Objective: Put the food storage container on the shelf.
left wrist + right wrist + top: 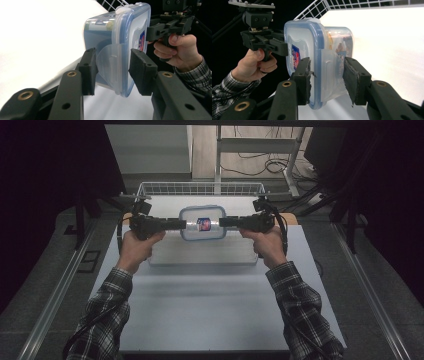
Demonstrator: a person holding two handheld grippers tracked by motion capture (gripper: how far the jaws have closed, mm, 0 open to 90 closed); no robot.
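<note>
A clear plastic food box with a blue-rimmed lid and a red-and-blue sticker hangs in the air above the white table, lid up. My left gripper is shut on its left end and my right gripper on its right end. In the left gripper view the box stands on edge between the pads of the left gripper, over a side latch flap. In the right gripper view the right gripper clamps the opposite latch of the box. Some food shows dimly inside.
A white wire basket stands along the table's far edge. A pale rectangular sheet or tray lies under the lifted box. Dark curtains and stands flank the table; cables and a frame lie on the floor beyond.
</note>
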